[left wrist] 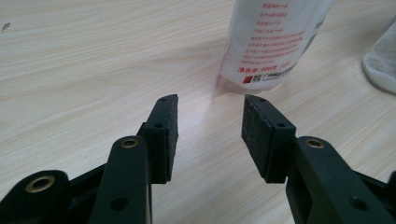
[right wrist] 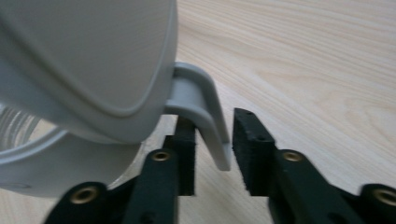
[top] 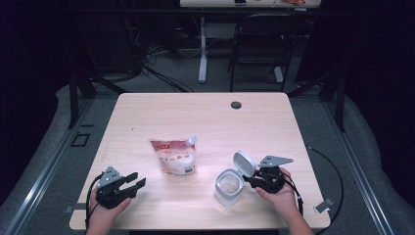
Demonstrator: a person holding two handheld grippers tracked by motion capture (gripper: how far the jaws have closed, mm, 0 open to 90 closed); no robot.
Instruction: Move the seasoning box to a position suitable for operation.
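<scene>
Right gripper view: lid tab (right wrist: 212, 126) between hand-held gripper (right wrist: 215, 140) jaws

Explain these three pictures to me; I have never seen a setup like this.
A person sits at a wooden table and holds a hand-operated two-jaw gripper in each hand. The high view looks down from above. The other two come from cameras riding on each gripper, looking along its black jaws. The left gripper is open, holding nothing, and points at a white pouch with red print. The right gripper has its jaws around the grey latch tab of a clear container's flipped-up lid; a gap shows beside the tab, so it is not clamped.
</scene>
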